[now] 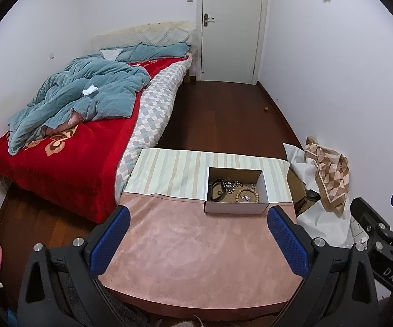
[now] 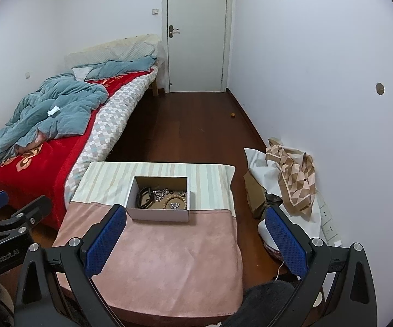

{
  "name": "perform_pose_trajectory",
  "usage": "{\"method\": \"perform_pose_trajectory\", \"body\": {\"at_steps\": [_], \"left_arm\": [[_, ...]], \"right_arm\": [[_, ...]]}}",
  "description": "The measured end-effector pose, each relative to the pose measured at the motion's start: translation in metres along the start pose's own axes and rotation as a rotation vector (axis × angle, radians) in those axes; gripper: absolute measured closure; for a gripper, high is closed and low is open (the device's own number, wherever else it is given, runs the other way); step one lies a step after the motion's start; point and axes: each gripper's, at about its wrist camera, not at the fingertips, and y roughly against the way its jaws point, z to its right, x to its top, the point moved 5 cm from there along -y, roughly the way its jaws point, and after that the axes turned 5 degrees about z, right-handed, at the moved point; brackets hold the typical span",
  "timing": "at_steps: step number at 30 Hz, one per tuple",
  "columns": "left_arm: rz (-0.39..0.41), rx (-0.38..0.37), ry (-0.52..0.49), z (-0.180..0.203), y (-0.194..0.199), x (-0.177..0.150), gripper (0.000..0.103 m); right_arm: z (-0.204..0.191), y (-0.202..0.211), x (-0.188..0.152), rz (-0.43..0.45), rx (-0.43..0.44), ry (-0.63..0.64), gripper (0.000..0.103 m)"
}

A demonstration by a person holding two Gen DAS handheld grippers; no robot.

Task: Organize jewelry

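A small white cardboard box [image 1: 236, 207] [image 2: 158, 214] stands on a table covered with a pink and striped cloth [image 1: 196, 245] [image 2: 166, 259]. Inside lie a wooden bead bracelet [image 1: 246, 190] [image 2: 175, 198], a black bangle [image 1: 218, 189] [image 2: 144, 197] and silver chains [image 1: 233, 184] [image 2: 161, 192]. My left gripper [image 1: 197, 219] is open and empty, held back over the pink cloth in front of the box. My right gripper [image 2: 193, 220] is open and empty, its left finger [image 2: 106, 239] near the box's front left corner.
A bed [image 1: 68, 136] with a red blanket and blue quilt lies to the left. A white bag with a patterned scarf [image 1: 327, 174] [image 2: 294, 174] and a power strip [image 2: 328, 226] sit at the right wall. A closed door [image 1: 232, 27] is at the far end.
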Motion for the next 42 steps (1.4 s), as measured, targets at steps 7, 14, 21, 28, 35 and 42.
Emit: {"method": "perform_pose_trajectory", "body": {"at_steps": [7, 14, 21, 28, 35, 42], "left_arm": [[-0.062, 0.019, -0.01, 0.004, -0.025, 0.012, 0.0], [-0.08, 0.052, -0.013, 0.003, -0.045, 0.028, 0.0], [-0.111, 0.05, -0.021, 0.006, -0.064, 0.035, 0.0], [-0.132, 0.059, -0.026, 0.008, -0.076, 0.033, 0.0], [-0.123, 0.068, -0.012, 0.008, -0.077, 0.033, 0.0], [-0.127, 0.071, -0.014, 0.007, -0.078, 0.032, 0.0]], "right_arm": [[0.006, -0.031, 0.017, -0.032, -0.02, -0.016, 0.0], [0.0, -0.058, 0.031, -0.073, -0.02, 0.003, 0.0], [-0.007, -0.081, 0.037, -0.118, -0.013, 0.004, 0.0], [-0.006, -0.097, 0.038, -0.148, -0.02, -0.001, 0.0], [-0.002, -0.103, 0.032, -0.17, -0.028, -0.002, 0.0], [-0.002, -0.105, 0.027, -0.181, -0.031, 0.002, 0.0]]}}
